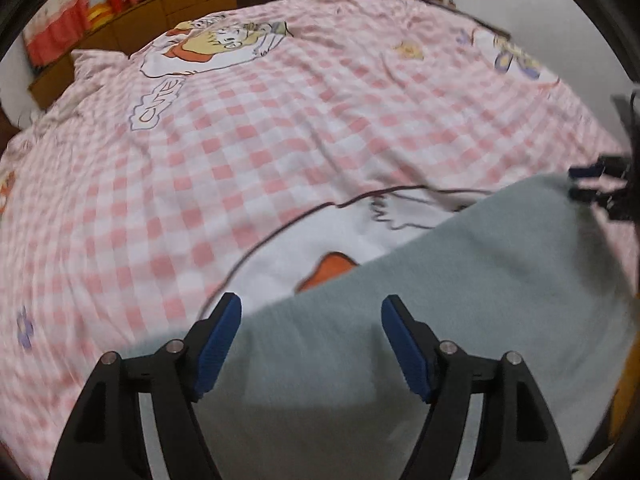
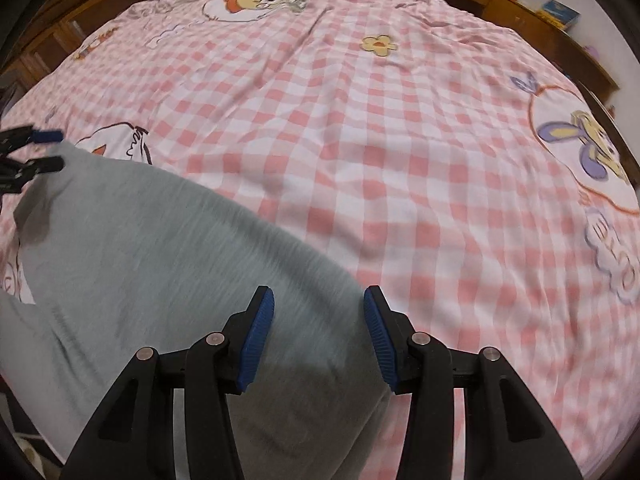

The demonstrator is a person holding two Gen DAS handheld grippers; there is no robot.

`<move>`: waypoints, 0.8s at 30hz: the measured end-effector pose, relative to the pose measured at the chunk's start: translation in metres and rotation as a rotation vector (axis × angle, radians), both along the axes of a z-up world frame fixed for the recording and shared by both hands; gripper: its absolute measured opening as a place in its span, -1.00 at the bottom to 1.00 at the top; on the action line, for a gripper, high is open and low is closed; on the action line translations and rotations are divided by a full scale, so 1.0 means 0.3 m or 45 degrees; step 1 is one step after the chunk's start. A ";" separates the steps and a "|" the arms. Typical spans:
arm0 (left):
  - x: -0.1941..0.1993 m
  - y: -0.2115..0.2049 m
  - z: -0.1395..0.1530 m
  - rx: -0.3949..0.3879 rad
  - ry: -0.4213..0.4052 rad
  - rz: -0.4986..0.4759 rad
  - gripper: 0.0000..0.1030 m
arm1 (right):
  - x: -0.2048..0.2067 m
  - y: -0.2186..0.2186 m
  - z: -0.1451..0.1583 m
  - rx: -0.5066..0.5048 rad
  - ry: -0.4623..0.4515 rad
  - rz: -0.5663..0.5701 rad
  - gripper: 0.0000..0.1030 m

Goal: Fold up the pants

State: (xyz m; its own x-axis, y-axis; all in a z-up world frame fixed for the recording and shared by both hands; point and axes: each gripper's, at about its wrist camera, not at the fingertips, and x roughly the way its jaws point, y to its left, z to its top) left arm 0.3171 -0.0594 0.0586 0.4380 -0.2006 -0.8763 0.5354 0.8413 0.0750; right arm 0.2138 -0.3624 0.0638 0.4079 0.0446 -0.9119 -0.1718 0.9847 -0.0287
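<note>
Grey pants (image 1: 460,300) lie spread on the bed, filling the lower right of the left wrist view and the lower left of the right wrist view (image 2: 160,264). My left gripper (image 1: 311,301) hovers over the pants' left edge, its blue pads wide apart with nothing pinched. It also shows at the left rim of the other view (image 2: 46,150), beside a pants corner. My right gripper (image 2: 318,293) stands open above the pants' right edge, nothing pressed between the pads. It appears too at the right rim of the left wrist view (image 1: 588,184).
The pink-and-white checked bedsheet (image 2: 360,140) with cartoon prints covers the whole bed. Wooden cabinets (image 1: 208,4) run along the far side, with red fabric (image 1: 52,36) at the left. A blue box (image 2: 560,12) sits on a wooden ledge.
</note>
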 end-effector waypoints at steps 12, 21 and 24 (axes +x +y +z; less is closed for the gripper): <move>0.081 0.047 -0.151 0.001 0.175 -0.095 0.68 | 0.078 0.008 -0.138 0.061 0.148 0.147 -0.06; 0.041 0.057 -0.154 -0.092 0.245 -0.091 -0.38 | 0.062 0.011 -0.127 0.076 0.110 0.105 -0.20; -0.001 0.059 -0.126 -0.092 0.203 -0.090 -0.82 | 0.042 0.035 -0.111 0.065 0.071 0.101 -0.69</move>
State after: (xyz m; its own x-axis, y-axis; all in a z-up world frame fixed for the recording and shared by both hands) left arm 0.3167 -0.0418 0.0208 0.2775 -0.2907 -0.9157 0.5938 0.8012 -0.0744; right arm 0.2264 -0.3519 0.0306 0.3499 0.1219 -0.9288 -0.2490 0.9679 0.0332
